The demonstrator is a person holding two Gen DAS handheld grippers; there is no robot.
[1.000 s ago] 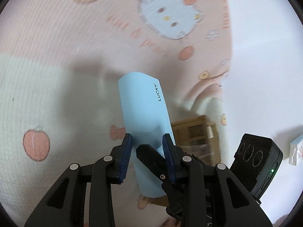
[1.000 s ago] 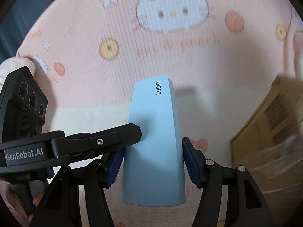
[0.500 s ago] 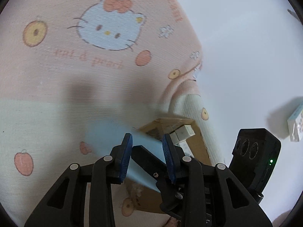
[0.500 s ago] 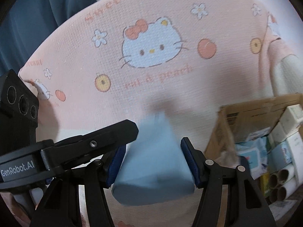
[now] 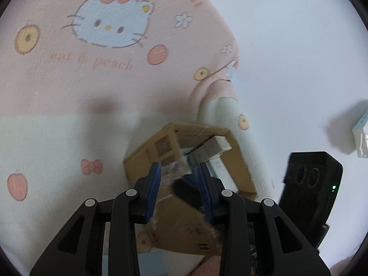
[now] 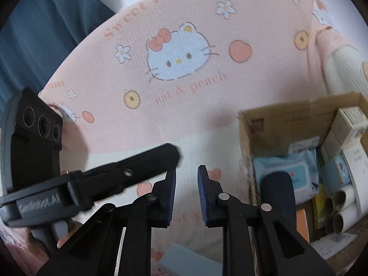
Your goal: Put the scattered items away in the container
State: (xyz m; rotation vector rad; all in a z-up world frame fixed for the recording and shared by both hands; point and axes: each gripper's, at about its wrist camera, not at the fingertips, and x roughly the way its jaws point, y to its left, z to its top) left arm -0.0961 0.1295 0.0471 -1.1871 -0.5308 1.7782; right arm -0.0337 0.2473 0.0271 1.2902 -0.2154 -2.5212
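Observation:
My left gripper is open with nothing between its blue pads, held over the near edge of the cardboard box. My right gripper is also open and empty, its pads a narrow gap apart. The light blue "LUCKY" box lies on the blanket just below the right gripper, only a corner of it in view. The cardboard box stands at the right of the right wrist view, holding wipes packs, small cartons and cardboard tubes. The left gripper's body crosses the right wrist view.
A pink and cream Hello Kitty blanket covers the surface. A white surface lies to the right, with a small pale packet on it. A blue curtain hangs at the far left.
The light blue box was held in my right gripper, with the left gripper beside it. It has slipped out and now lies below the right gripper. Both grippers swung toward the cardboard box.

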